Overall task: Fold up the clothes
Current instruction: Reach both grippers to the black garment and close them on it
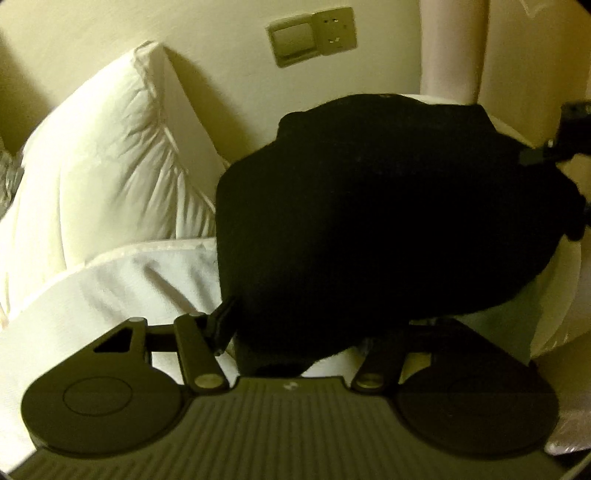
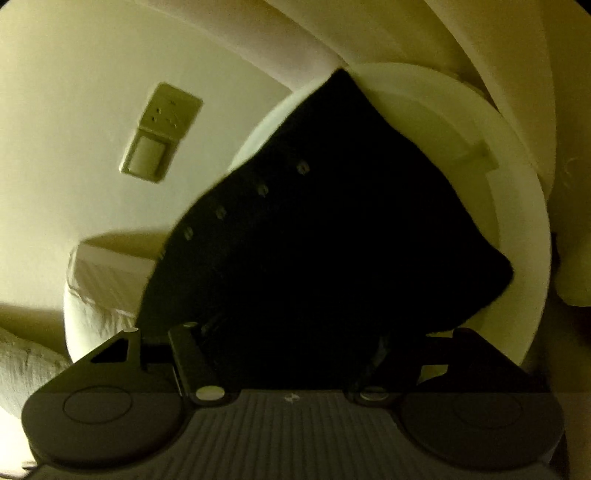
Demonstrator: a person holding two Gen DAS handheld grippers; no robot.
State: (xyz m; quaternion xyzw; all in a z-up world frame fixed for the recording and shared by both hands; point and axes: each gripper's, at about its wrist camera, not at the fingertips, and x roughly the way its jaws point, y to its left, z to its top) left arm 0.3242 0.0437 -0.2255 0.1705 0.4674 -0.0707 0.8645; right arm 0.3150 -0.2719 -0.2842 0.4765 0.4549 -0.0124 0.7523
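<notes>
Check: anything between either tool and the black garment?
Nothing visible. The black garment lies on the bed and already reaches in between the fingers of the left tool and of the right tool.

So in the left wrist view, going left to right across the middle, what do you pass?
White pillow propped against the wall → wall switch and socket plate, higher up → black garment on the white bed sheet → right gripper at the garment's far right edge.

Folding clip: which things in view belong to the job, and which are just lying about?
Belongs to the job:
black garment, with buttons
left gripper
right gripper
white bed sheet it lies on

Just lying about:
white pillow
wall switch and socket plate
</notes>
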